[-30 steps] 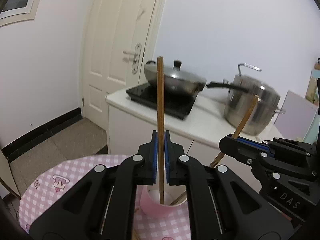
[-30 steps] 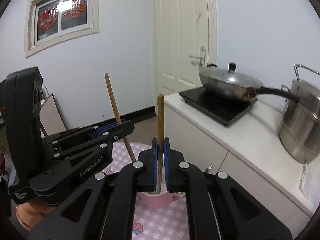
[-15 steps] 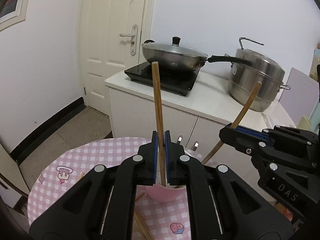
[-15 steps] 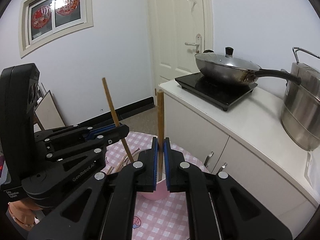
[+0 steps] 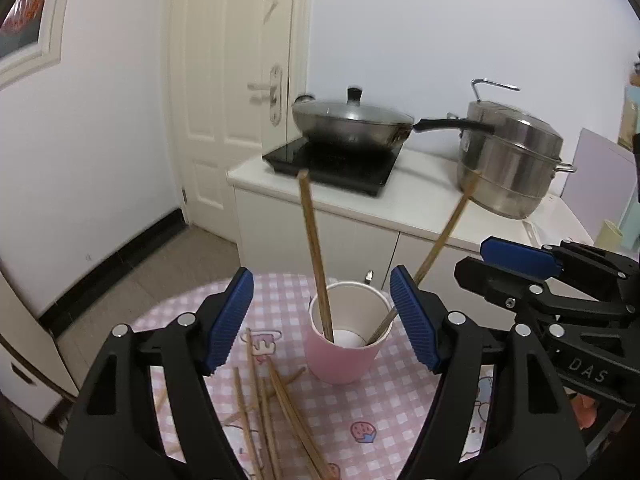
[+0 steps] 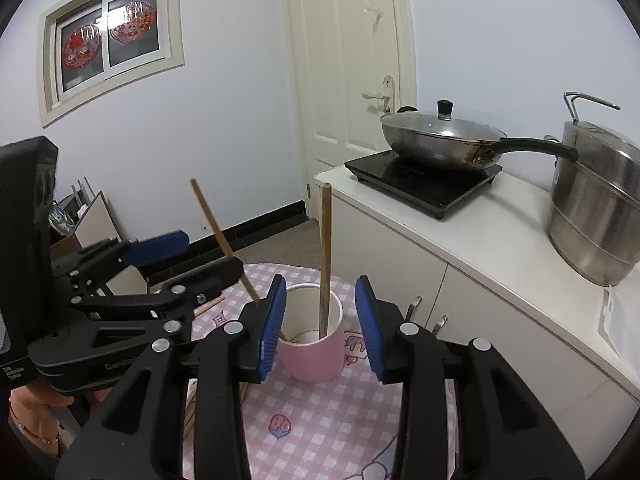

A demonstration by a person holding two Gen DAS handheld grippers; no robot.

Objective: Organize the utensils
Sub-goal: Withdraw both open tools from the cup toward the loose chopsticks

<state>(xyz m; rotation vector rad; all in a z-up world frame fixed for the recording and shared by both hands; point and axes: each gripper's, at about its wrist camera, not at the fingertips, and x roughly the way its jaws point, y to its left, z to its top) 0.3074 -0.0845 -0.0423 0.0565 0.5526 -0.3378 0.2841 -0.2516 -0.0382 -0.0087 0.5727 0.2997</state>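
Two chopsticks (image 5: 316, 256) upright in pink cup (image 5: 342, 360); both tongs (image 5: 322, 322) newly parted

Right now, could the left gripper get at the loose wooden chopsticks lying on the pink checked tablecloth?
Probably yes: the left gripper is open and empty, and the loose chopsticks lie uncovered just below it, beside the pink cup.

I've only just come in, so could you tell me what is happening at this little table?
A person is sorting wooden chopsticks into a pink cup with a handheld tool in each hand. Both the left tool and the right tool have just been opening, letting go of one chopstick each. The two chopsticks now stand leaning inside the cup, with nothing pressed between either tool's pads. More loose chopsticks lie on the checked tablecloth, not yet collected.
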